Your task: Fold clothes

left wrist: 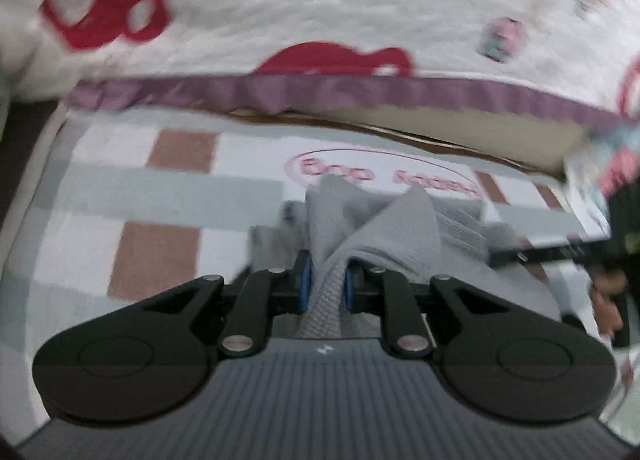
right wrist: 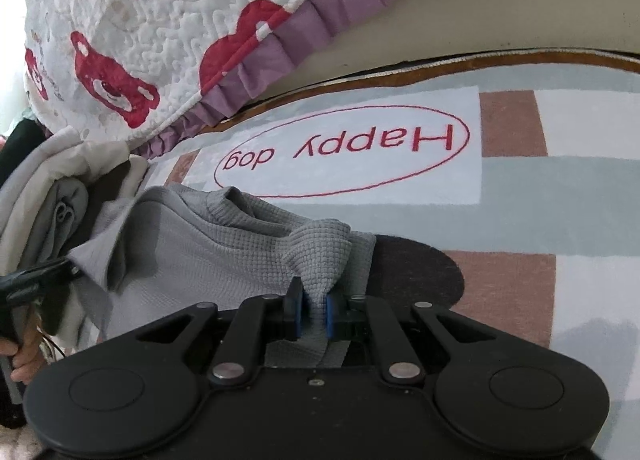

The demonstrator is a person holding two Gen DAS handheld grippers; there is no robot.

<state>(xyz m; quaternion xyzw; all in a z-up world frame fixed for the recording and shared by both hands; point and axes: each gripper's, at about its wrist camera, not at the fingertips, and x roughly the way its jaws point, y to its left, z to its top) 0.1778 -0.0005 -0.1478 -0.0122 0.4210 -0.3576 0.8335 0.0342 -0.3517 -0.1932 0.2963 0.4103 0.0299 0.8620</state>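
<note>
Between the blue pads of the left gripper sits a bunched ridge of grey waffle-knit garment, so those jaws are clamped on the cloth. Same story on the right gripper: its blue pads pinch a narrow twist of the same grey knit, which puffs out into a little knot just past the fingertips. The fabric has a small square-grid texture, with a ribbed band along one edge on the far side.

From the right wrist view the garment spreads out to the left in a soft slab, a folded corner hanging toward the other black tool at the left edge, where a person's hand holds the grip. It lies on a short-pile rug made of pale grey, white and dusty brown rectangles, with a red oval stitched around "Happy dog". A dark oval patch shows on the rug just right of the cloth; can't tell what it is.

Farther off, a white quilted bedcover with squiggly stitching, red bear shapes and a pleated purple frill hangs over the rug's far edge. Left view is pretty motion-blurred.
</note>
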